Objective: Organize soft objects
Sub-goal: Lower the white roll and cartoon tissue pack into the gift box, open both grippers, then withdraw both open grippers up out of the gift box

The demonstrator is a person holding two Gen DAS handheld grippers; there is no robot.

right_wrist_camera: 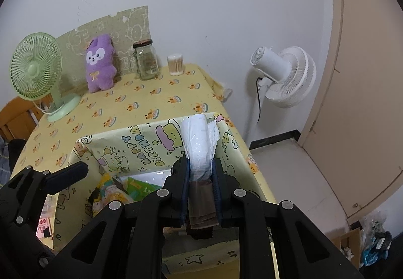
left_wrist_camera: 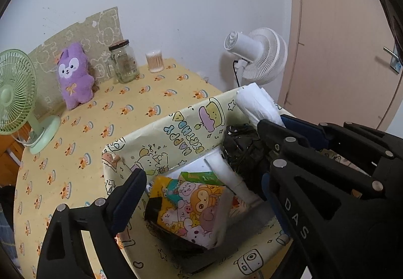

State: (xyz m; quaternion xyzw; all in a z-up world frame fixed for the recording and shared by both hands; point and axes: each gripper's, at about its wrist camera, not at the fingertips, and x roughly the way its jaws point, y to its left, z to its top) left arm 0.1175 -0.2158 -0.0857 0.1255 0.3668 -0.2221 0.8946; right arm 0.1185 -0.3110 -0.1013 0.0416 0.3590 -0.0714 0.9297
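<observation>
Low in the frame, the right claw (right_wrist_camera: 200, 173) is clamped on a white plastic bag roll (right_wrist_camera: 197, 137) above the paper-wrapped box (right_wrist_camera: 113, 150). The left claw (left_wrist_camera: 201, 178) gapes wide with nothing gripped over the cartoon tissue pack (left_wrist_camera: 191, 211) inside. Upper left on the worktop (right_wrist_camera: 141, 102), a purple plush (right_wrist_camera: 99, 67) leans.

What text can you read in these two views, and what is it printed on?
"HAPPY BIRTHDAY", seen upside down, on the inner wall of the paper-covered box.
"DAS", on the arm of the right gripper.
The cartoon packet and green packet inside the box carry print too small to read.
</observation>
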